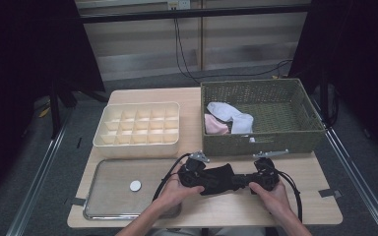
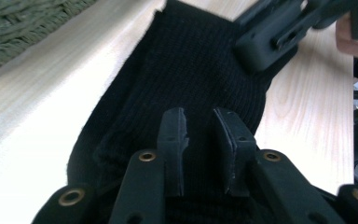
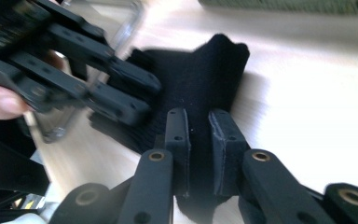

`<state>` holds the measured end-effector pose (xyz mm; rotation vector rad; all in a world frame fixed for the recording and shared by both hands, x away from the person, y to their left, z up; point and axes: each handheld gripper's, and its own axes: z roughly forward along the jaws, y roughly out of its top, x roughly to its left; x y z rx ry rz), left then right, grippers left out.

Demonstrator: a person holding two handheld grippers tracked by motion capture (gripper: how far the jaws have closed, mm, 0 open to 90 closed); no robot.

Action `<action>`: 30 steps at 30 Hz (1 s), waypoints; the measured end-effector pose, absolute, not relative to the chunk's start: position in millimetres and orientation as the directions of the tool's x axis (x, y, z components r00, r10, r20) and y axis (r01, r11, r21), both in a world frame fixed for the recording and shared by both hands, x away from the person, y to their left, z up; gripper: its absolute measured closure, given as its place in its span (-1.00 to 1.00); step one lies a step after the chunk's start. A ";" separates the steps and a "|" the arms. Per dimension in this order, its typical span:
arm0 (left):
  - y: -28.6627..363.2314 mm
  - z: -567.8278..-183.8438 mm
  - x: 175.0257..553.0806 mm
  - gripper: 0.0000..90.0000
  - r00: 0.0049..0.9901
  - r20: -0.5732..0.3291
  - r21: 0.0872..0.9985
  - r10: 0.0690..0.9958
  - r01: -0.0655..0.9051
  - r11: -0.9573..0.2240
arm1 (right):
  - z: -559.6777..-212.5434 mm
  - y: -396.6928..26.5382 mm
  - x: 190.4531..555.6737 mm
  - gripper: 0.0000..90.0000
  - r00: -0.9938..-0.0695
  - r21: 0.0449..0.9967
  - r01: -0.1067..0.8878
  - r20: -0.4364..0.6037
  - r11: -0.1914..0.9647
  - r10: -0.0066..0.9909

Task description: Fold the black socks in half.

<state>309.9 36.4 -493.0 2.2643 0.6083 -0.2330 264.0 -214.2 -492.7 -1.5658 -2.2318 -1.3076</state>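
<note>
A pale wooden table (image 1: pixel 320 167) stands in a dim room with dark curtains to either side and a grey floor around it. At its near edge the person's two forearms come in, each hand on a gripper. The left gripper (image 1: pixel 193 173) and the right gripper (image 1: pixel 265 173) face each other over a black sock (image 1: pixel 220 178), which lies flat on the wood between them, near the front edge and just in front of the basket.

In the left gripper view, the jaws stand close together with the sock's (image 2: pixel 186 79) ribbed cloth pinched between the pads (image 2: pixel 173 135); the other gripper's jaws sit on the sock's far end. In the right gripper view, the jaws are likewise drawn in on a fold of the sock (image 3: pixel 200 79), clamped on the cloth, with the left gripper's jaws blurred at the upper left.

To the left of the hands a metal tray (image 1: pixel 103 211) with a clear bottom rests on the table, a small white disc (image 1: pixel 135 185) lying on it. Behind the tray sits a cream box (image 1: pixel 101 142) split into many small compartments. Right of that, a green woven basket (image 1: pixel 256 142) holds a white sock (image 1: pixel 229 115) and a pink cloth (image 1: pixel 215 125) at its left end. Cables (image 1: pixel 182 49) hang down the wall behind.
</note>
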 end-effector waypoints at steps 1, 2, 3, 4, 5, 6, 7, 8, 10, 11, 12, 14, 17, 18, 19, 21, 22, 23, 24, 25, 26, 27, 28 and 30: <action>36.0 -493.5 309.4 0.61 0.868 -0.350 0.639 0.351 0.496 -0.588 | -490.0 -214.0 263.6 0.77 -0.470 0.584 0.806 0.533 0.096 0.703; 35.7 -493.7 309.4 0.61 0.867 -0.356 0.638 0.350 0.499 -0.586 | -486.2 -213.7 263.3 0.78 -0.484 0.596 0.796 0.517 0.108 0.706; 35.3 -493.7 309.5 0.61 0.862 -0.363 0.632 0.353 0.506 -0.587 | -481.3 -214.1 263.4 0.79 -0.501 0.610 0.783 0.508 0.117 0.700; 34.8 -494.9 309.6 0.62 0.860 -0.376 0.639 0.344 0.510 -0.576 | -478.3 -214.6 263.5 0.79 -0.503 0.616 0.780 0.516 0.108 0.693; 33.8 -495.1 308.9 0.63 0.861 -0.375 0.641 0.345 0.509 -0.574 | -477.1 -214.7 263.5 0.79 -0.504 0.619 0.778 0.520 0.103 0.689; 33.3 -494.1 308.0 0.63 0.860 -0.361 0.634 0.360 0.510 -0.582 | -476.3 -213.9 263.2 0.80 -0.507 0.621 0.777 0.518 0.104 0.689; 33.2 -495.0 308.2 0.63 0.854 -0.379 0.638 0.355 0.519 -0.569 | -476.0 -212.9 262.7 0.80 -0.511 0.625 0.774 0.515 0.106 0.688; 33.2 -495.1 307.3 0.63 0.847 -0.381 0.633 0.370 0.531 -0.564 | -475.4 -212.4 262.0 0.80 -0.510 0.625 0.774 0.519 0.103 0.686; 32.7 -495.3 306.5 0.63 0.846 -0.379 0.636 0.374 0.532 -0.558 | -474.0 -211.1 260.8 0.80 -0.516 0.627 0.773 0.530 0.099 0.673; 32.7 -495.6 306.5 0.63 0.845 -0.384 0.636 0.373 0.535 -0.556 | -473.3 -210.5 260.4 0.80 -0.523 0.632 0.768 0.525 0.104 0.671; 32.5 -495.5 306.4 0.63 0.846 -0.381 0.638 0.373 0.532 -0.557 | -472.9 -210.3 260.2 0.80 -0.524 0.632 0.768 0.525 0.106 0.670; 32.1 -494.3 306.4 0.55 0.849 -0.377 0.636 0.371 0.529 -0.563 | -472.9 -210.9 260.1 0.80 -0.525 0.633 0.767 0.522 0.108 0.672; 30.5 -490.6 304.5 0.42 0.862 -0.371 0.641 0.345 0.507 -0.577 | -472.9 -216.6 261.5 0.80 -0.523 0.621 0.774 0.515 0.125 0.680; 31.3 -487.3 304.7 0.38 0.864 -0.373 0.645 0.339 0.504 -0.575 | -473.5 -218.1 261.8 0.80 -0.517 0.617 0.778 0.518 0.121 0.682; 32.0 -483.8 303.7 0.36 0.863 -0.368 0.649 0.346 0.505 -0.569 | -474.9 -219.8 262.2 0.80 -0.515 0.612 0.780 0.514 0.127 0.686; 35.3 -477.5 302.7 0.32 0.866 -0.375 0.662 0.331 0.500 -0.558 | -475.9 -221.9 261.9 0.80 -0.512 0.606 0.785 0.514 0.131 0.688; 38.8 -473.2 301.8 0.30 0.869 -0.368 0.670 0.332 0.495 -0.553 | -475.9 -223.5 261.6 0.80 -0.513 0.606 0.785 0.513 0.134 0.688; 42.3 -470.9 301.7 0.29 0.868 -0.364 0.669 0.339 0.497 -0.552 | -475.4 -225.6 261.2 0.80 -0.508 0.606 0.785 0.514 0.126 0.691; 46.5 -469.7 302.3 0.29 0.868 -0.362 0.674 0.339 0.495 -0.548 | -474.9 -227.4 261.0 0.80 -0.508 0.607 0.785 0.514 0.124 0.691; 50.9 -468.1 302.0 0.28 0.868 -0.351 0.670 0.352 0.496 -0.553 | -474.4 -228.8 260.8 0.80 -0.506 0.610 0.784 0.515 0.119 0.692; 54.2 -467.8 302.0 0.28 0.867 -0.348 0.671 0.355 0.495 -0.552 | -474.0 -230.0 260.5 0.80 -0.504 0.611 0.783 0.515 0.115 0.693; 58.3 -467.5 301.9 0.27 0.866 -0.337 0.669 0.369 0.496 -0.554 | -473.9 -230.5 260.4 0.80 -0.504 0.611 0.783 0.516 0.114 0.693; 62.3 -468.3 302.7 0.27 0.862 -0.346 0.669 0.370 0.503 -0.547 | -473.5 -230.9 260.2 0.80 -0.502 0.611 0.784 0.514 0.114 0.695; 69.8 -469.1 304.9 0.27 0.857 -0.340 0.664 0.388 0.511 -0.546 | -473.6 -231.3 260.6 0.80 -0.504 0.613 0.782 0.511 0.116 0.696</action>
